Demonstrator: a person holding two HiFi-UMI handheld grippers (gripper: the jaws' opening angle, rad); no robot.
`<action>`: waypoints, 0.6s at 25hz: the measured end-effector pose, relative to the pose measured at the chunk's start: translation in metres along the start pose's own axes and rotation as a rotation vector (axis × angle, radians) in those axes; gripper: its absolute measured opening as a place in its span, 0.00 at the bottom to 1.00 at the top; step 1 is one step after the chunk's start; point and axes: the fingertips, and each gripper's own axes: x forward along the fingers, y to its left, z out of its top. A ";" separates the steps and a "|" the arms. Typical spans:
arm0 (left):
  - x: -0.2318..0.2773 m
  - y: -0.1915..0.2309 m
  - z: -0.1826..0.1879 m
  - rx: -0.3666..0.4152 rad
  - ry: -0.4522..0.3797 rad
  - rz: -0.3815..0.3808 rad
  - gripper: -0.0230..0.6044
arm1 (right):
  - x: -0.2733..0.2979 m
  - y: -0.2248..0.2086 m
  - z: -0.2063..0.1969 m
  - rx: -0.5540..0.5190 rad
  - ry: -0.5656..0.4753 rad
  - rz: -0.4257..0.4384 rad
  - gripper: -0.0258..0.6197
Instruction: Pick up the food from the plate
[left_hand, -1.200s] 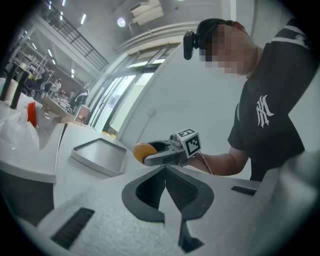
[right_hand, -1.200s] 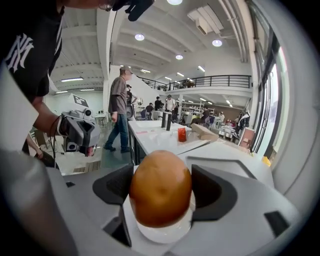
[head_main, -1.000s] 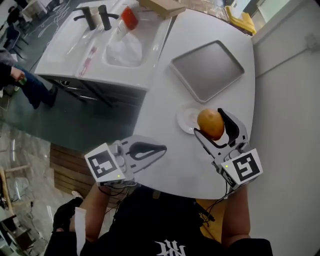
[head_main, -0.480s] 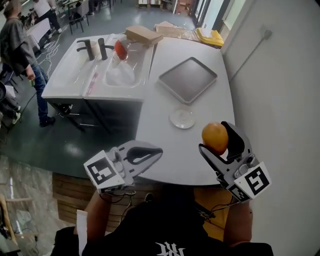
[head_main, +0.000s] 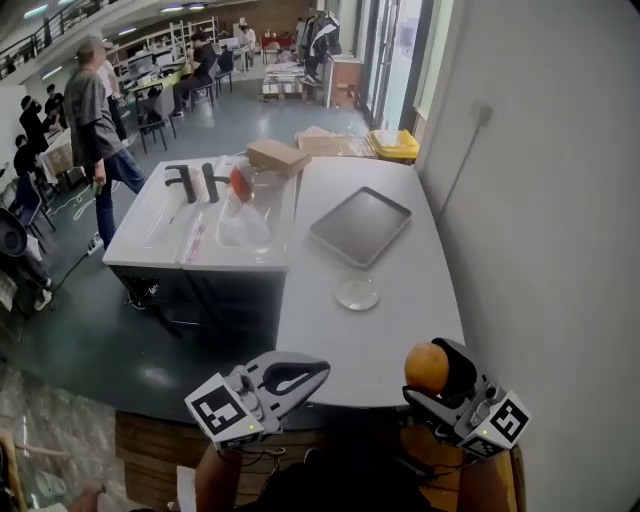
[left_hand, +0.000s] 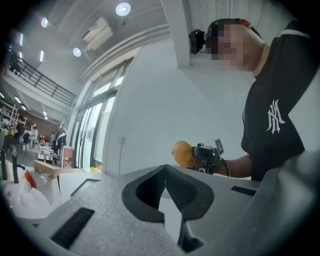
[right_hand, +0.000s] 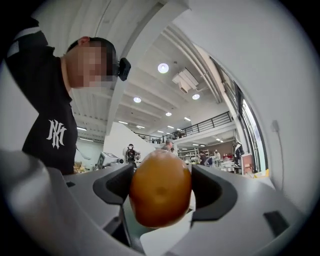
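The right tool (head_main: 435, 380) has the orange (right_hand: 160, 190) clamped, one jaw pressed to each side of the fruit, and holds it up in the air at the near edge of the table (head_main: 400, 320). The small plate (head_main: 357, 293) lies bare, well ahead of that tool and a little to its left, with the grey tray (head_main: 360, 226) beyond. The left tool (head_main: 303, 375) hangs off to the other side, jaws together on nothing. The pick-up looks done, since the food is off the plate, and the task names nothing further to do.
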 end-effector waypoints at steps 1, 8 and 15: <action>0.002 -0.006 0.001 0.005 0.005 -0.004 0.05 | -0.003 0.005 0.006 0.005 -0.024 0.018 0.59; 0.034 -0.037 -0.001 -0.002 0.034 -0.043 0.05 | -0.010 0.017 0.003 0.043 -0.042 0.132 0.59; 0.066 -0.057 0.002 -0.004 0.027 -0.007 0.05 | -0.037 0.000 0.001 0.056 -0.027 0.196 0.59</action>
